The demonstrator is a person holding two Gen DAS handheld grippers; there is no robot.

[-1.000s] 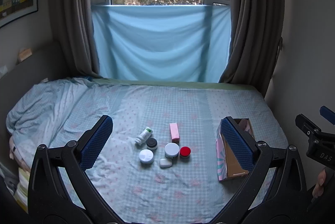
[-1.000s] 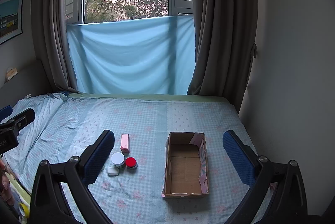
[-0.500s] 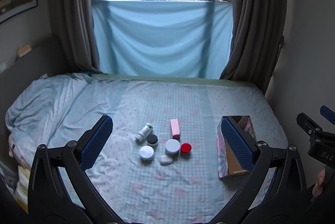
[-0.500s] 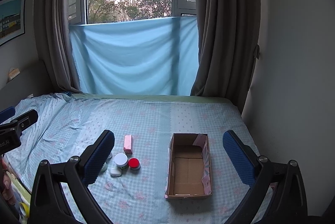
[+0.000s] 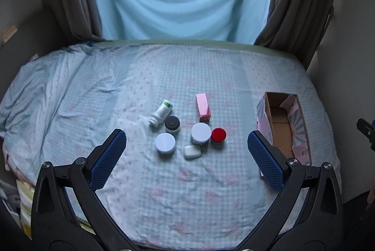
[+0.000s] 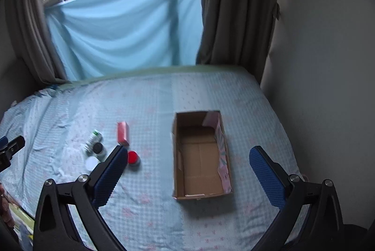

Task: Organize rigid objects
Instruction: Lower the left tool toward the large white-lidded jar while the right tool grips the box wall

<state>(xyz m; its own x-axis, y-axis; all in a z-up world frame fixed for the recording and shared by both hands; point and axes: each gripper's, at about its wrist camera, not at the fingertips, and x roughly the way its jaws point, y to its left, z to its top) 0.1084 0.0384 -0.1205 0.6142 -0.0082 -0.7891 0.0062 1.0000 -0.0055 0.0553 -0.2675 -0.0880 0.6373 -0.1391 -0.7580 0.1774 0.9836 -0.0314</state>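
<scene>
Left gripper (image 5: 186, 150): jaws spread wide, nothing between them, held above the bed (image 5: 164, 192). Right gripper (image 6: 188, 169): likewise spread, empty. Small items clustered mid-bed: white bottle (image 5: 161, 112) lying down, pink box (image 5: 203, 107), black-lidded jar (image 5: 172, 124), two white-lidded jars (image 5: 165, 142), red-lidded jar (image 5: 218, 134), white case (image 5: 192, 151). Cardboard box (image 6: 199, 155) to their right, well apart, open side up.

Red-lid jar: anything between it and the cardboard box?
Nothing visible. Bare bedsheet lies between the red-lid jar and the cardboard box, which is open-topped and looks empty. The other items sit left of the jar.
</scene>
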